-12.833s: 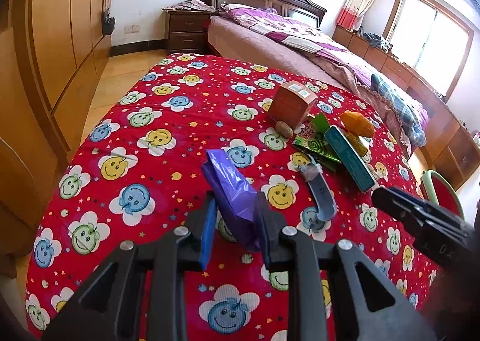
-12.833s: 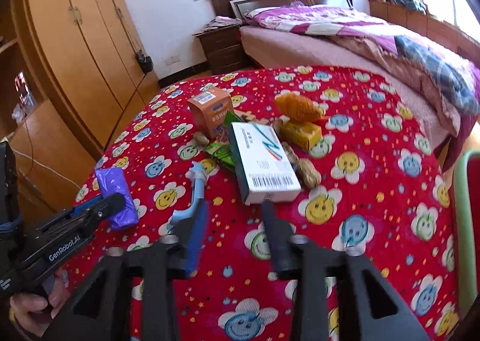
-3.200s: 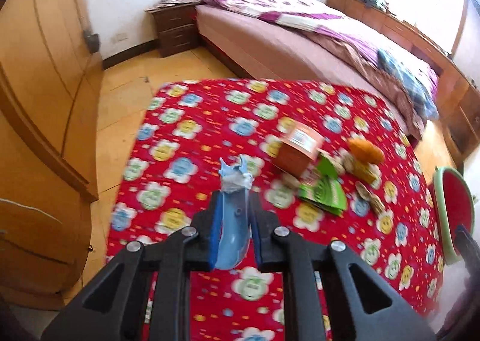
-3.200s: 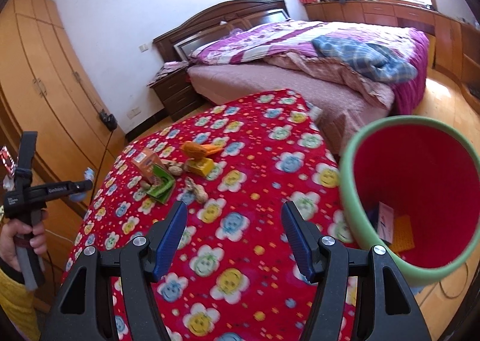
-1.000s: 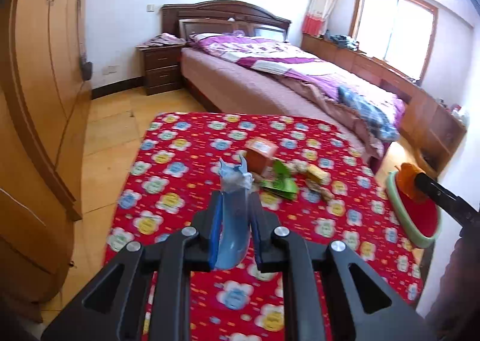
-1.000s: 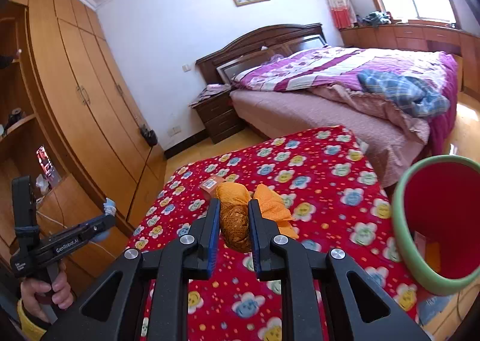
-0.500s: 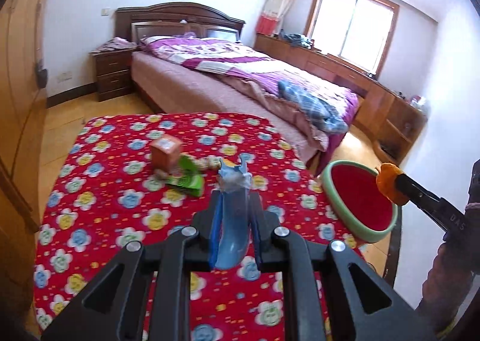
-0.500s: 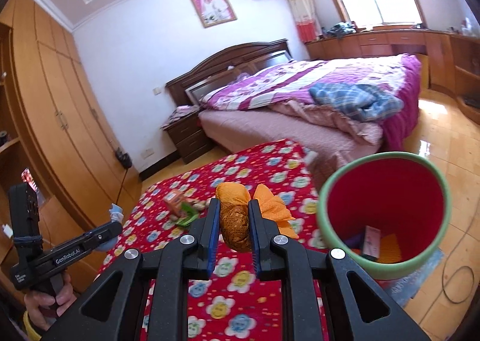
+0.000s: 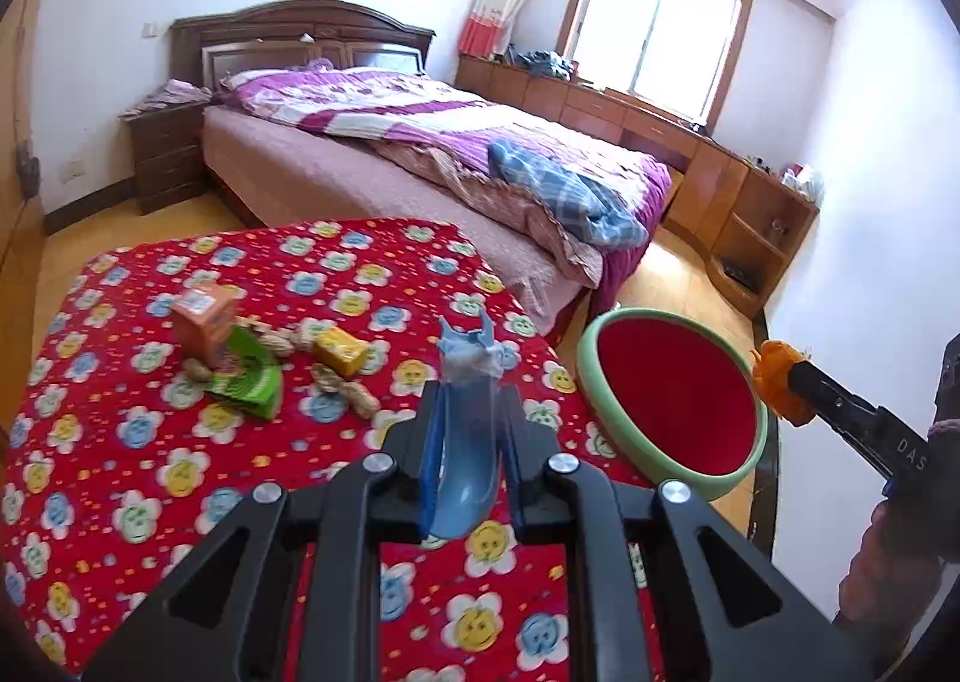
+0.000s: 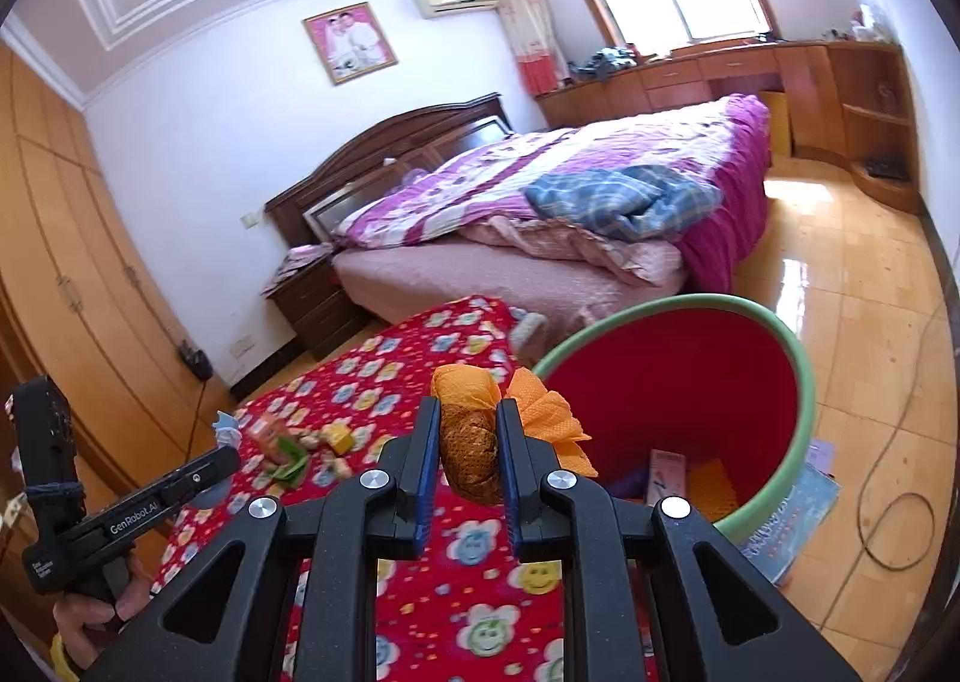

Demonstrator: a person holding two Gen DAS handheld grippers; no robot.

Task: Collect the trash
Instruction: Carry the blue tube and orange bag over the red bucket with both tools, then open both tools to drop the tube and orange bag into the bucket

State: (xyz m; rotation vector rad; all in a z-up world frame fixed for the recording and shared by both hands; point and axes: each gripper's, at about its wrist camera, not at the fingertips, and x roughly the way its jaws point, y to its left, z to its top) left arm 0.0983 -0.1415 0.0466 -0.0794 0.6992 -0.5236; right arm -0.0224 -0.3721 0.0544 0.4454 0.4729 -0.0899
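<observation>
My left gripper (image 9: 468, 412) is shut on a crumpled pale blue plastic scrap (image 9: 465, 430), held above the red flowered cloth (image 9: 150, 460). My right gripper (image 10: 467, 430) is shut on an orange paper ball with a brown lump (image 10: 468, 442), just left of the red bin with a green rim (image 10: 804, 382). In the left wrist view the bin (image 9: 591, 352) stands on the floor at the cloth's right edge, and the right gripper (image 9: 780, 382) with its orange ball hovers at the bin's far right rim. Trash lies in the bin's bottom (image 10: 690, 478).
On the cloth lie an orange carton (image 9: 204, 322), a green packet (image 9: 246, 376), a yellow box (image 9: 342, 349) and peanuts (image 9: 342, 382). A bed with purple bedding (image 9: 420, 142) stands behind. Wardrobe (image 10: 66, 262) on the left, a cable (image 10: 894, 502) on the floor right of the bin.
Both grippers have swung to the right with their loads; the bin has come closer and more central in both views. Neither grip has changed.
</observation>
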